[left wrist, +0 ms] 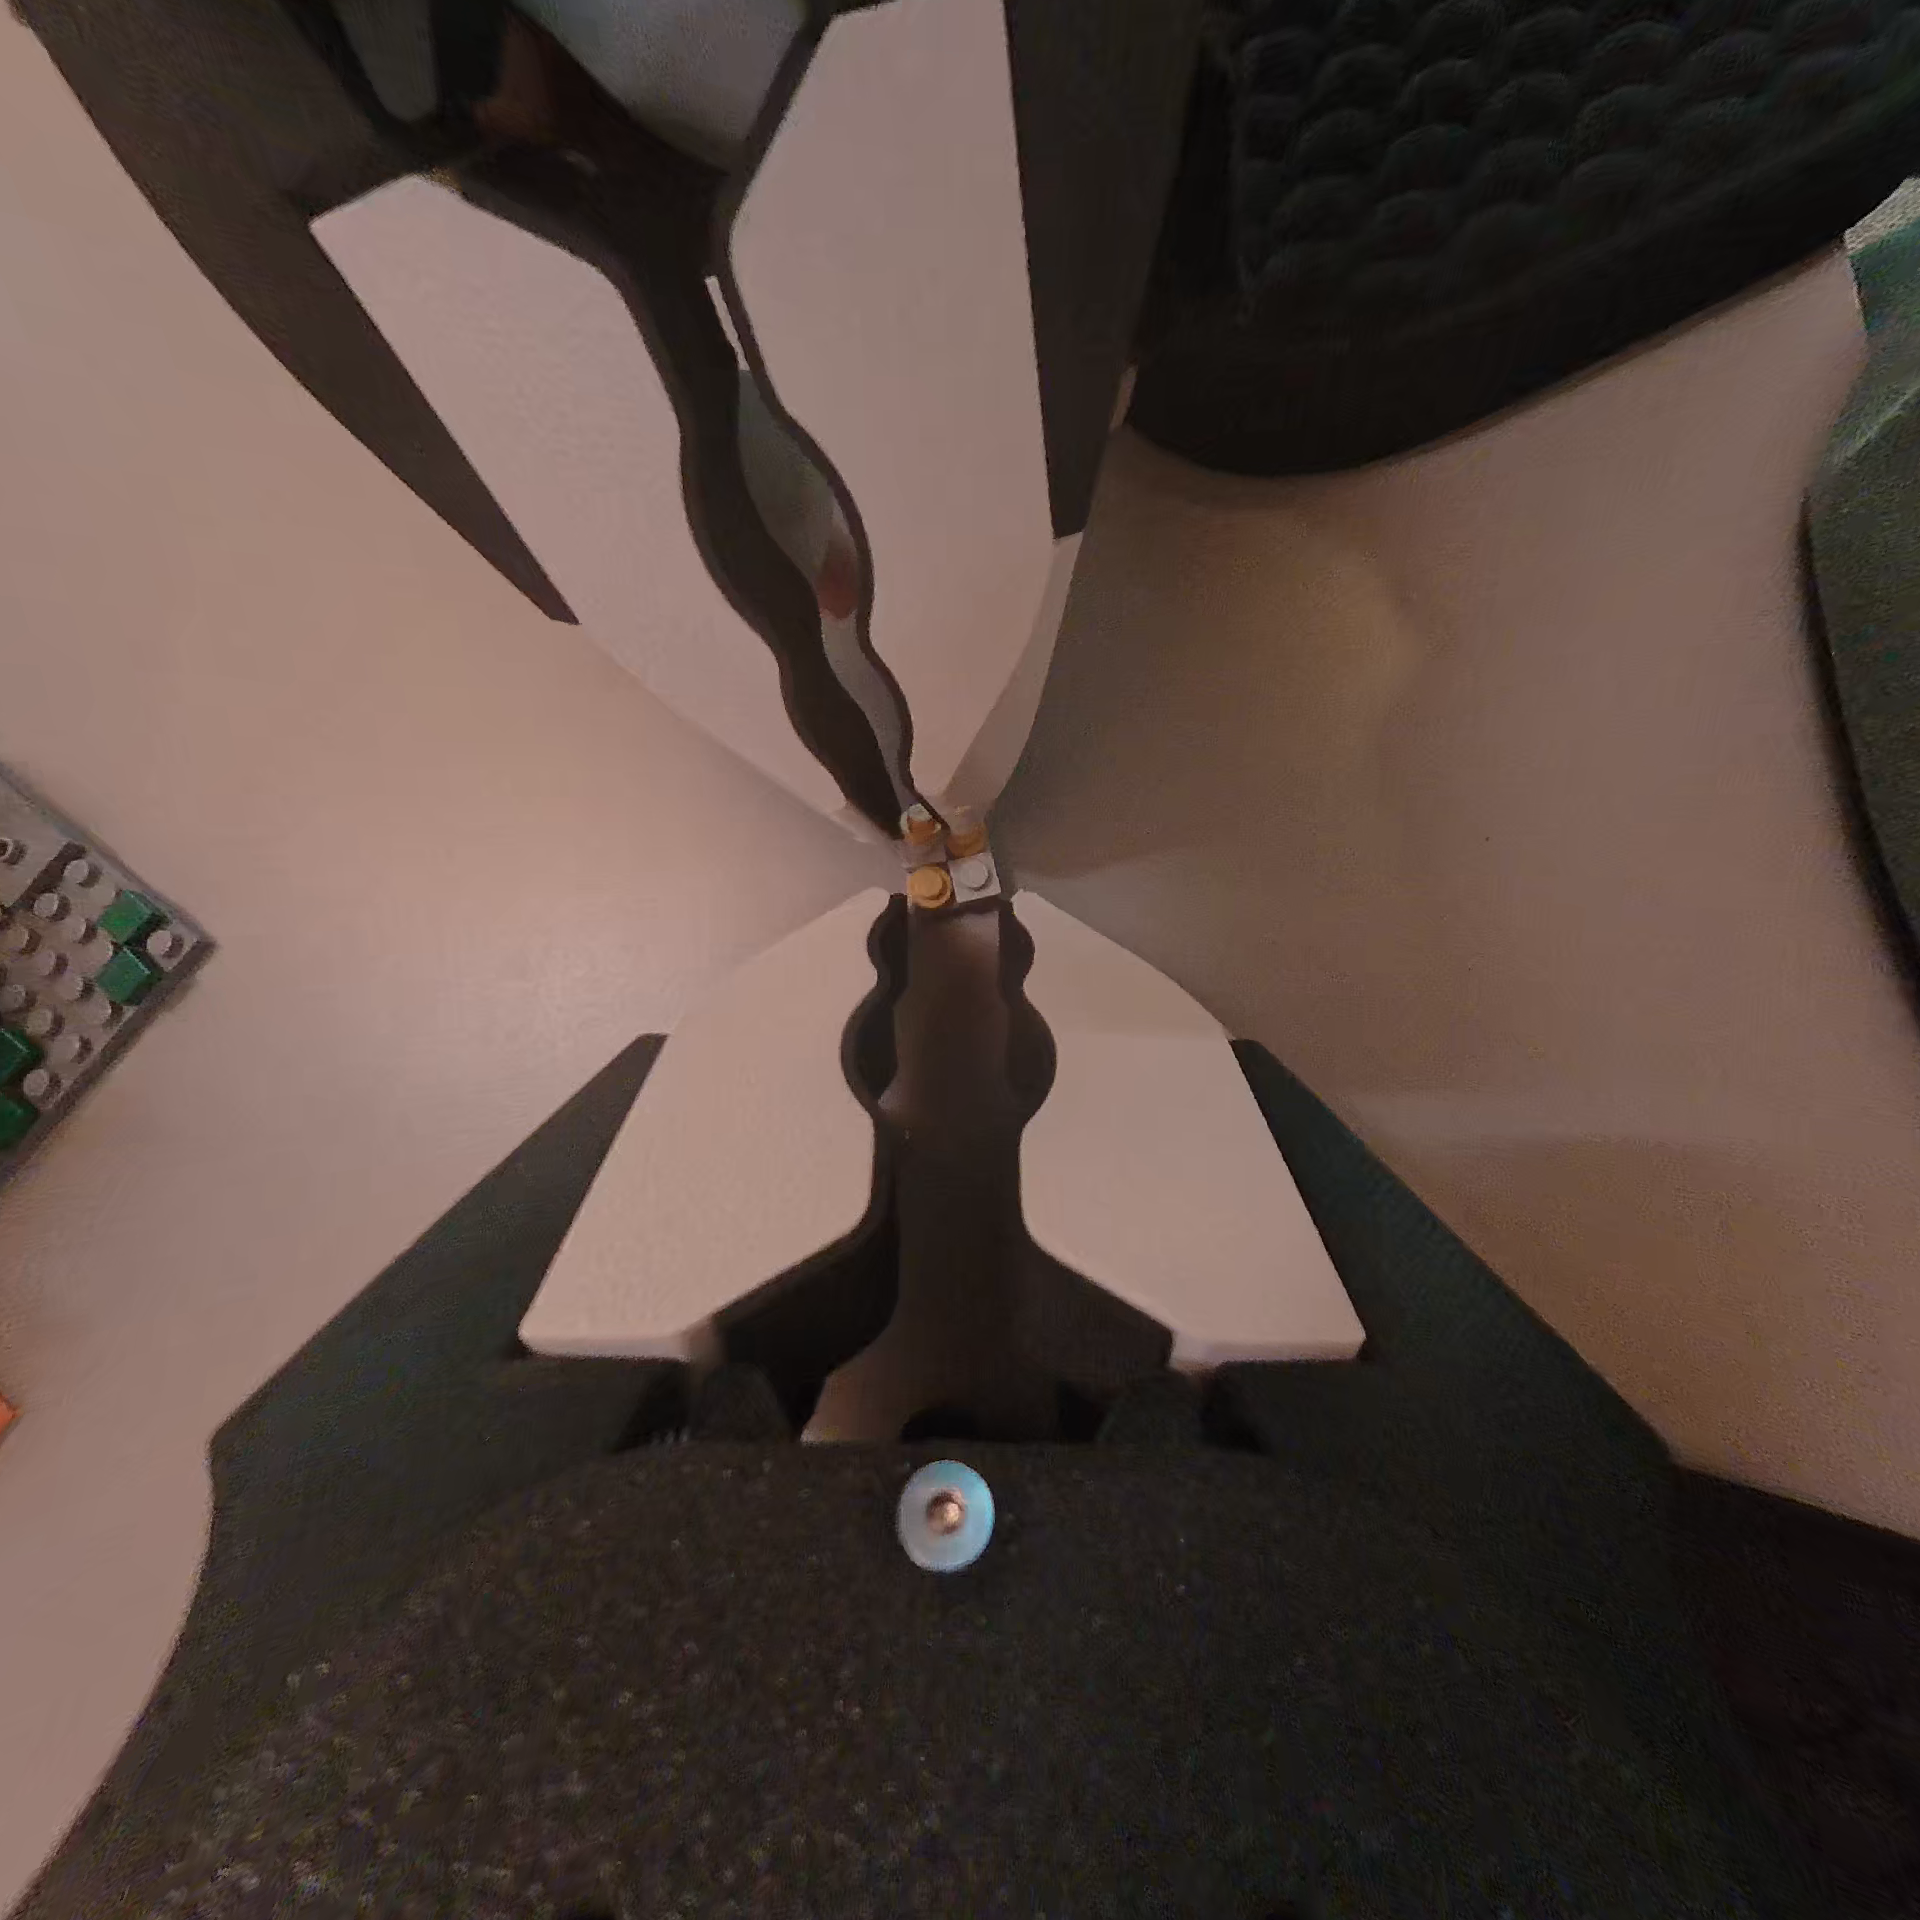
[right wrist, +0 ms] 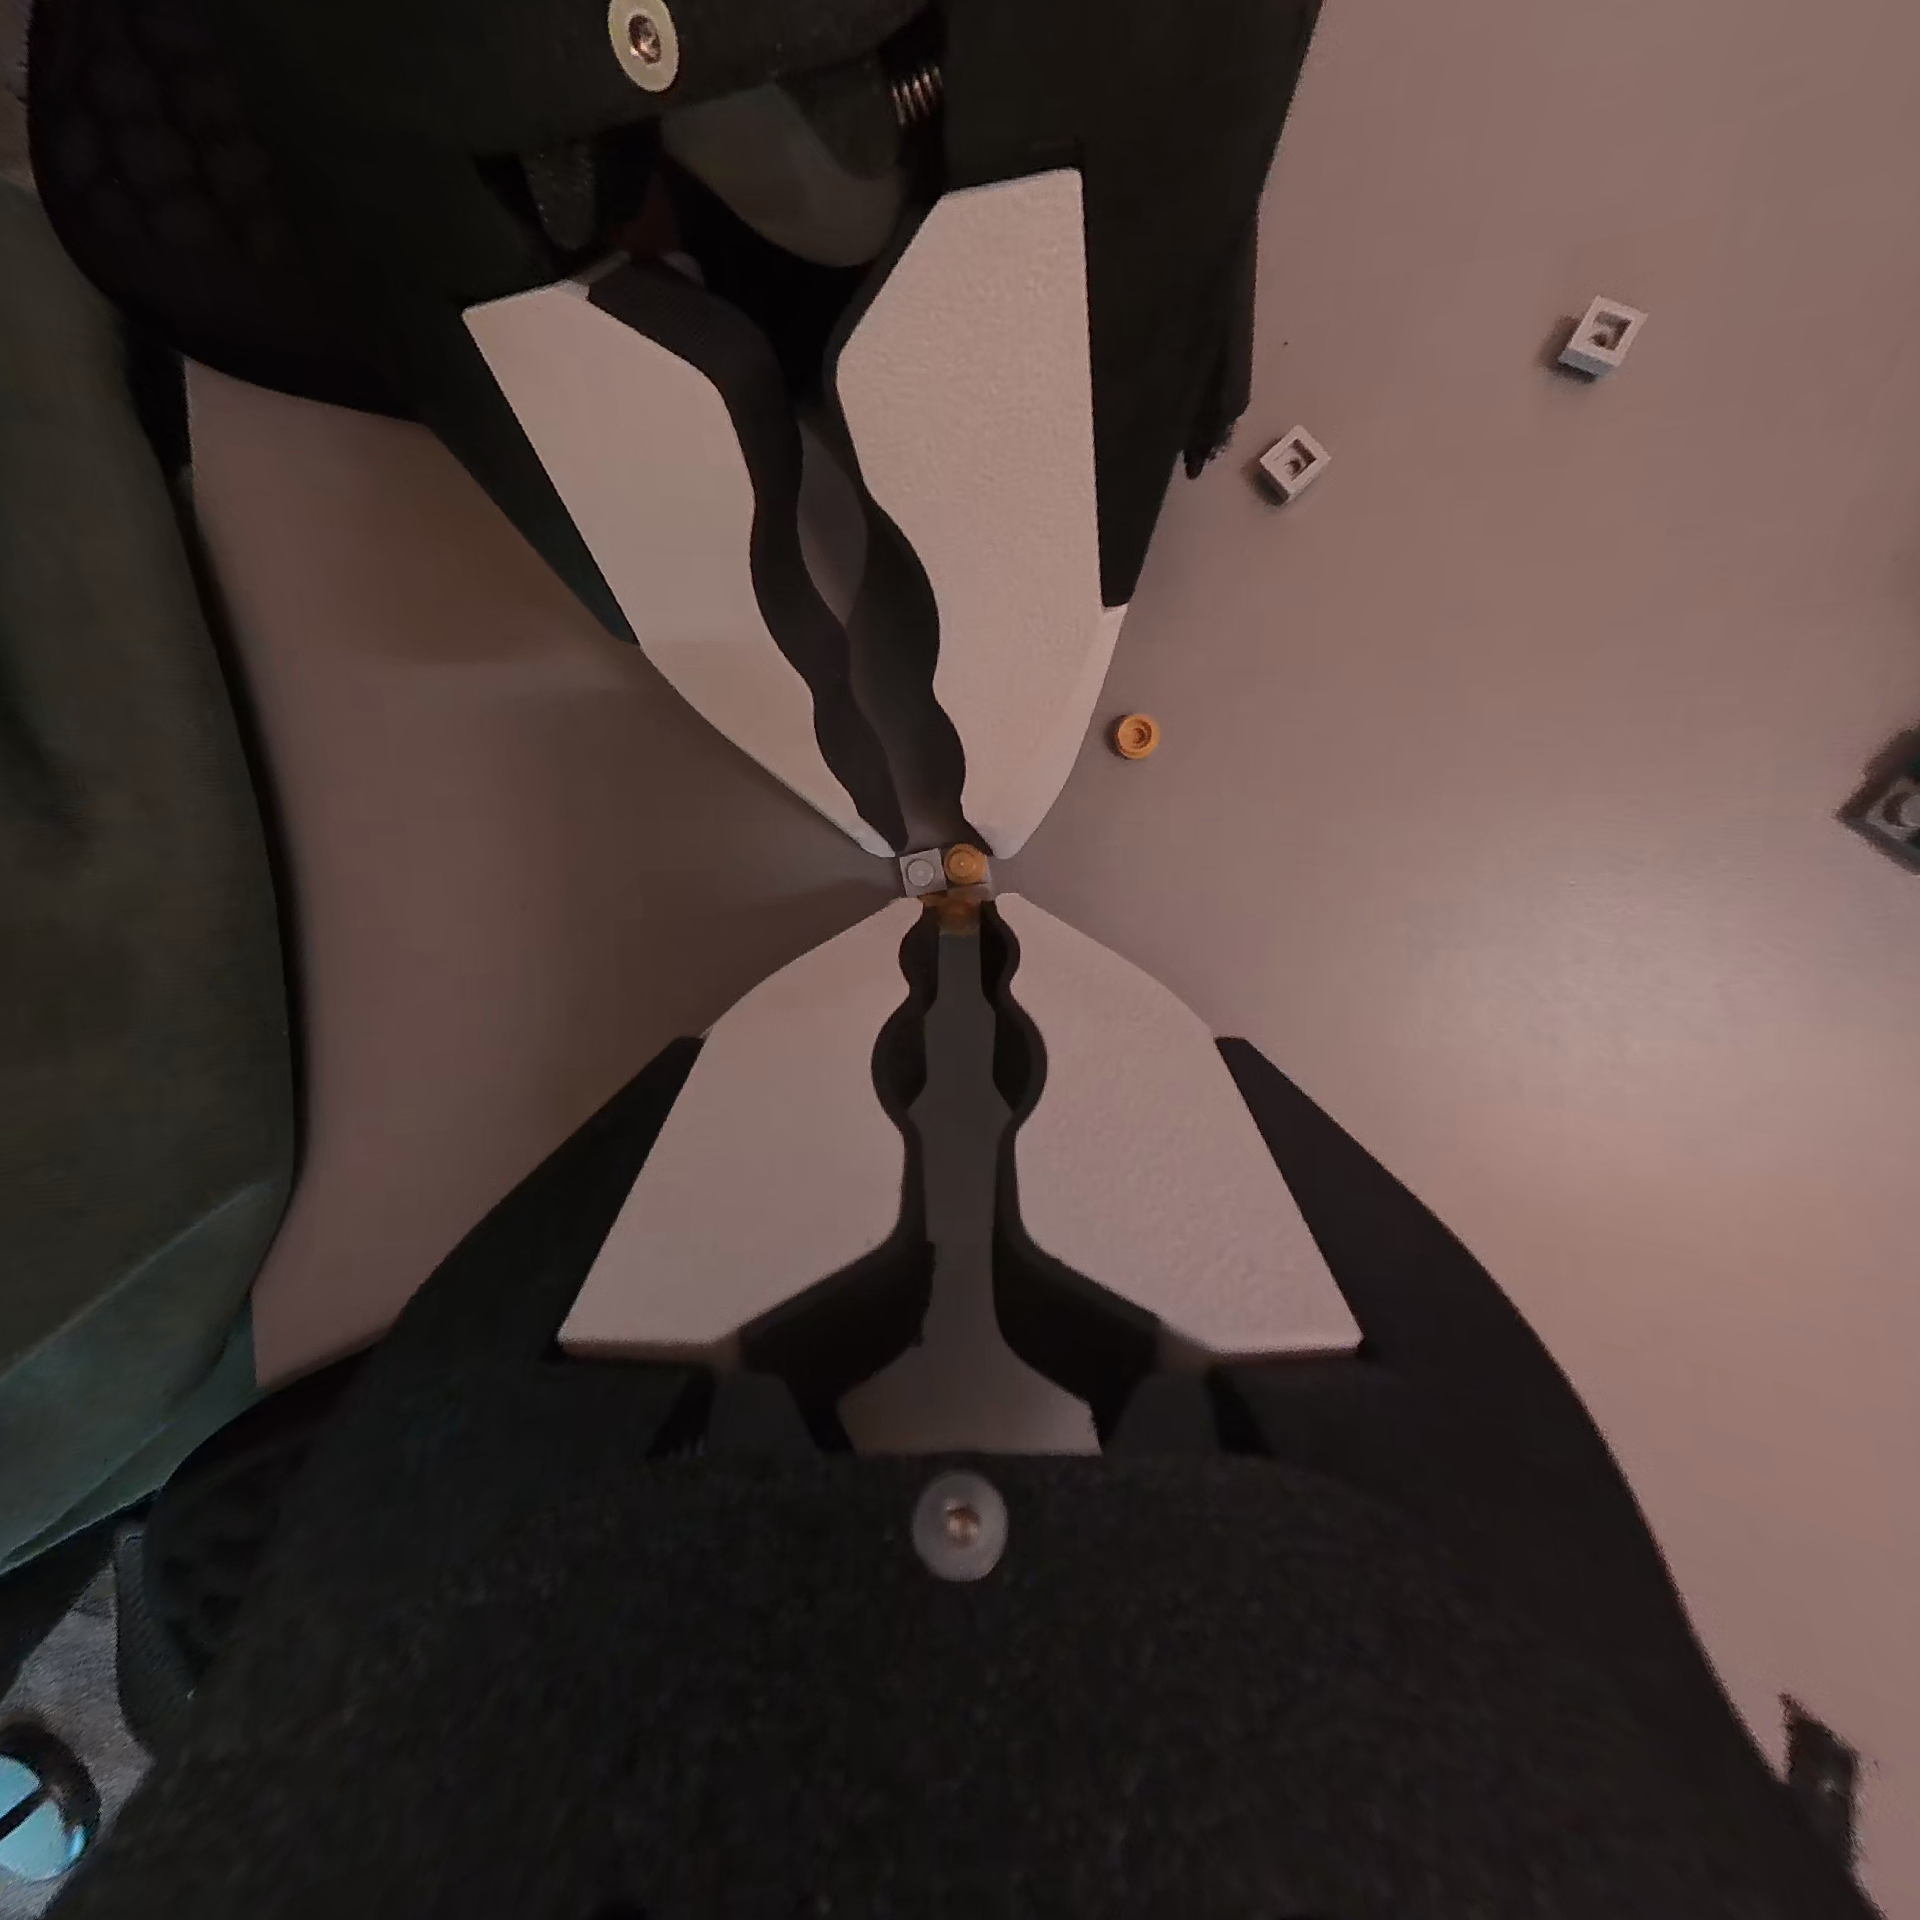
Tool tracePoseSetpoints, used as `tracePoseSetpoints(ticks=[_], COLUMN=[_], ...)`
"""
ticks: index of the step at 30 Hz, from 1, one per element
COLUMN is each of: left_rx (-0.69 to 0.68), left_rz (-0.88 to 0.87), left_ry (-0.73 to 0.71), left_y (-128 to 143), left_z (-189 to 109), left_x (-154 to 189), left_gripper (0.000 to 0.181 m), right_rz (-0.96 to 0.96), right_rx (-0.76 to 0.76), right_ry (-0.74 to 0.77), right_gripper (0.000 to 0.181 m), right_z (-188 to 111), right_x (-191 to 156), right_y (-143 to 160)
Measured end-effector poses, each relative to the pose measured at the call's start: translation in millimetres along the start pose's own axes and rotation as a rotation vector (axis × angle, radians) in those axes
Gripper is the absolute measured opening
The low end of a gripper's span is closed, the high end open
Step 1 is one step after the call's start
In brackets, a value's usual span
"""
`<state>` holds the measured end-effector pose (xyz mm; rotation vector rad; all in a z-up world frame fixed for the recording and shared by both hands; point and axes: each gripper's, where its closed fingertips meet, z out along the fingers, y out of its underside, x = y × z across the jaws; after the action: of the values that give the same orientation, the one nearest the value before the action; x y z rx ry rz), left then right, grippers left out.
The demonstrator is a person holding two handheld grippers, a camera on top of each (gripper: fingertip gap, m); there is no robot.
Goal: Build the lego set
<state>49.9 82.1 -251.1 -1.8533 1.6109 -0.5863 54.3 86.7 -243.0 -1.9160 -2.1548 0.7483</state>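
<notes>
Right now both grippers meet tip to tip over one small grey plate (left wrist: 951, 871) with gold studs.

Left gripper (left wrist: 954, 906) is pinched narrow on the plate's near edge; right gripper (right wrist: 957, 911) is nipped onto a gold stud (right wrist: 956, 909) at its tips. Beyond the right tool's fingers lie a loose gold stud (right wrist: 1139, 735) and two grey pieces (right wrist: 1295, 463). A studded grey baseplate (left wrist: 73, 971) sits far to the left tool's left.

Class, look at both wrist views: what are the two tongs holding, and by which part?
Both hold the same small grey plate with gold studs. The left tongs pinch one edge, the right tongs the opposite edge, tips facing each other.
</notes>
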Motion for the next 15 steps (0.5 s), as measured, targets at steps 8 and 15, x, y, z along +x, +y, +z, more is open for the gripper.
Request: tracePoseSetpoints(ticks=[8,15], left_rx=[0.001,0.001], left_rz=[0.001,0.000], left_ry=[-0.001,-0.001], left_y=[-0.3,-0.2], left_z=[0.2,0.3], left_x=[0.0,0.2], left_gripper=[0.016,0.016], right_rz=[0.012,0.010], right_rx=[0.009,0.007], right_ry=[-0.015,-0.019], right_gripper=[0.008,0.009], right_z=[0.8,2.6], right_x=[1.3,1.5], right_y=[-1.0,-0.6])
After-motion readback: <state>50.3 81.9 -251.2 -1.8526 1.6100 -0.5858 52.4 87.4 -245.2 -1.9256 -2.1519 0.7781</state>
